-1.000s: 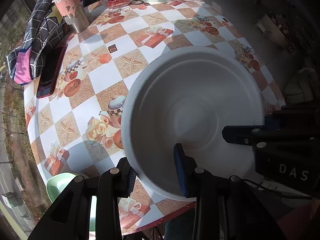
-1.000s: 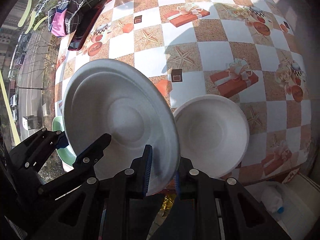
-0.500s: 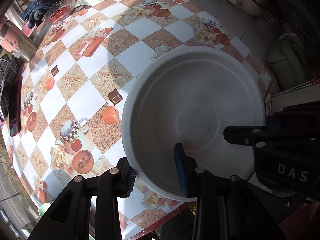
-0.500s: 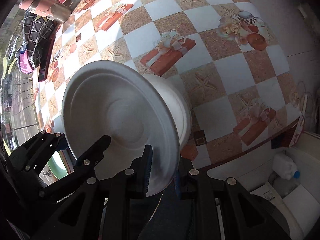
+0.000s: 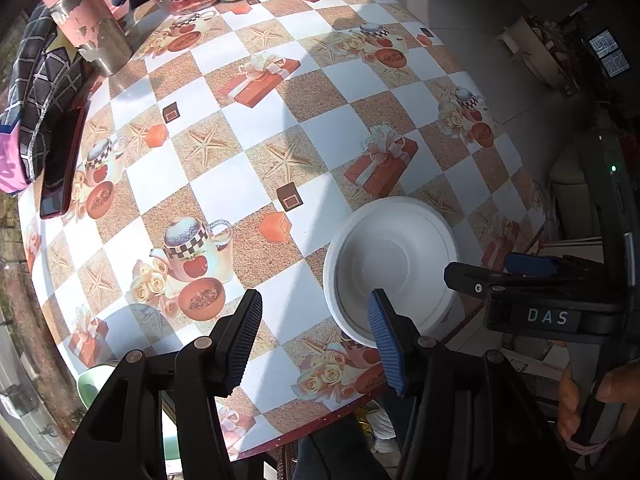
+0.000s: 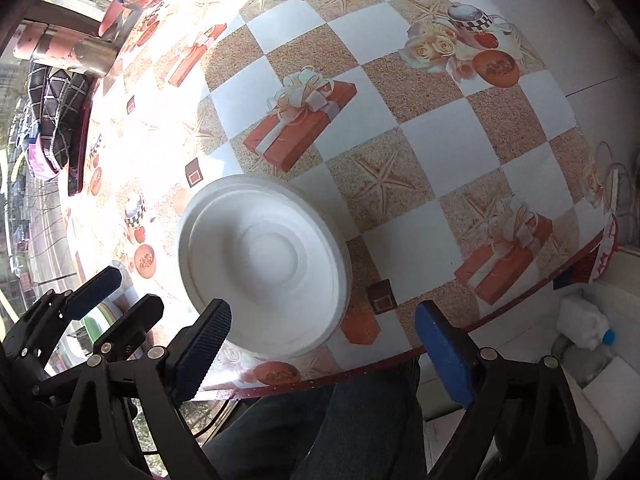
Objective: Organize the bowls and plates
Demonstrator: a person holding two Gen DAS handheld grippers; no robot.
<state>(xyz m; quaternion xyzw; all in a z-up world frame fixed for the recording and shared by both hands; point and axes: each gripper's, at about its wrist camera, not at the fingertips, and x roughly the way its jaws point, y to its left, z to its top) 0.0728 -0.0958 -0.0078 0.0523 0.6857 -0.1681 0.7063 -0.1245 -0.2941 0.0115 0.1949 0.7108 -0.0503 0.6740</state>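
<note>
Right wrist view: white plate (image 6: pixel 264 268) nested on a white bowl, near the table (image 6: pixel 440 160) edge.
Both are smooth, round, moulded and ridged. Right gripper (image 6: pixel 320 344) and left gripper (image 5: pixel 316 340) hover above, ribbed jaws opening, nothing held; the tablecloth is glossy, checkered.

White stacked bowls (image 6: pixel 264 264), plain. Worktop (image 5: pixel 256 176) checked in white and sandy tan, printed with orange-red gift boxes, starfish, roses. Black gripper fingers (image 6: pixel 444 344) with blue ribbed pads. Dark plaid cloth (image 5: pixel 44 92), pink edge. Pale green dish (image 5: pixel 94 384).
</note>
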